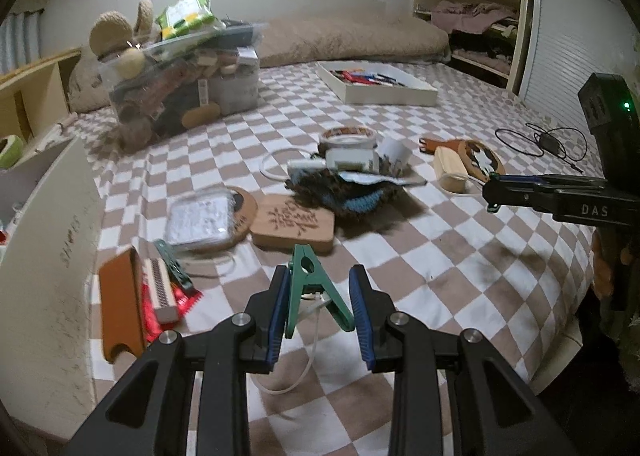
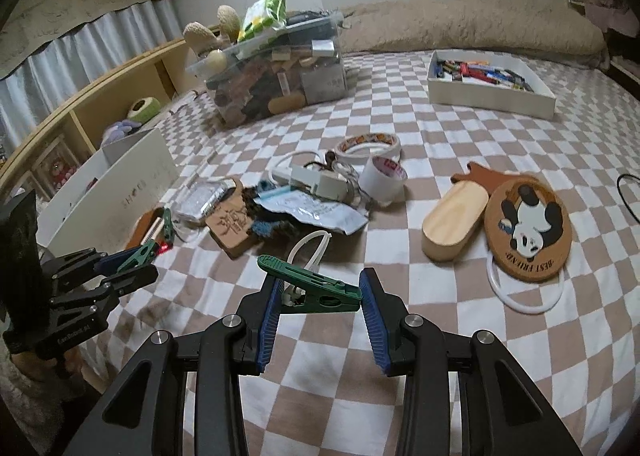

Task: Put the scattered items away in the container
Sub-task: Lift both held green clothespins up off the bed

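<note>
Bedding in brown-and-white checks lying under everything. Pinching an upright green clip between the blue pads of the left claw, at the near edge of the bed, holding it above a thin white cable. Clamping a sideways green clip in the right claw, one end pressing against each pad, also hanging over the near part of the bed.

Leaving the other scattered things well apart from both claws: an engraved wooden board lying just beyond the upright green clip; two tape rolls sitting in the middle of the bed beside a heap of packets and chargers; a panda coaster resting to the right, touching an oval wooden box.

Standing open at the near left edge, a white box. Sitting far left, heaped above its rim, a clear bin. Lying far right, holding pens, a shallow white tray.
</note>
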The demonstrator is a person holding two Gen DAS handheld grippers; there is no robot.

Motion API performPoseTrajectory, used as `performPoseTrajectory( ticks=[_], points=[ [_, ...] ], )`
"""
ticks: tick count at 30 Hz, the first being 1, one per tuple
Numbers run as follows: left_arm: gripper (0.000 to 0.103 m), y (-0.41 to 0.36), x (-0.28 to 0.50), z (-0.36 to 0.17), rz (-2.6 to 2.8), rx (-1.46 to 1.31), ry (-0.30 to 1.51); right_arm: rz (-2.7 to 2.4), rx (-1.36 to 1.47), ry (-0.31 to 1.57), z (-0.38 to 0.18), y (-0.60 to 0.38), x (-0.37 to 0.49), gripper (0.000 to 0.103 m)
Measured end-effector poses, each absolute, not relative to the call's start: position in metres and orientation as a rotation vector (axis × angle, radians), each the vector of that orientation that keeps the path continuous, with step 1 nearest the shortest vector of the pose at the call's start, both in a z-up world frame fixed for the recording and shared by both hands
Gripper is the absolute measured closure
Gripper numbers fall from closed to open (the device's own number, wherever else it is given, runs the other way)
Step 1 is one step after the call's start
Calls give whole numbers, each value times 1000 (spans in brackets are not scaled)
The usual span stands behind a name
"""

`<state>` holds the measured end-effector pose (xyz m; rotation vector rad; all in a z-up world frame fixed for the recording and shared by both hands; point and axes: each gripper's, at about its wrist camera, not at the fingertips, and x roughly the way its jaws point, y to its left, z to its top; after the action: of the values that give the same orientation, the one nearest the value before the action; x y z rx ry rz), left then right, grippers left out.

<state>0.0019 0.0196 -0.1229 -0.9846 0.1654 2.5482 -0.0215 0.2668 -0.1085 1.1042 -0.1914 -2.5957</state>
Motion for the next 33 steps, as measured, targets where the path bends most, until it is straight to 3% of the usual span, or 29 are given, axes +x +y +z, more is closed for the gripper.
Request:
performPoseTrajectory(
  ticks=[33],
  points=[
    [73,-42,13,-50,2756,-760,12,-2581,829,-170,-37,197,-25,63]
  ],
)
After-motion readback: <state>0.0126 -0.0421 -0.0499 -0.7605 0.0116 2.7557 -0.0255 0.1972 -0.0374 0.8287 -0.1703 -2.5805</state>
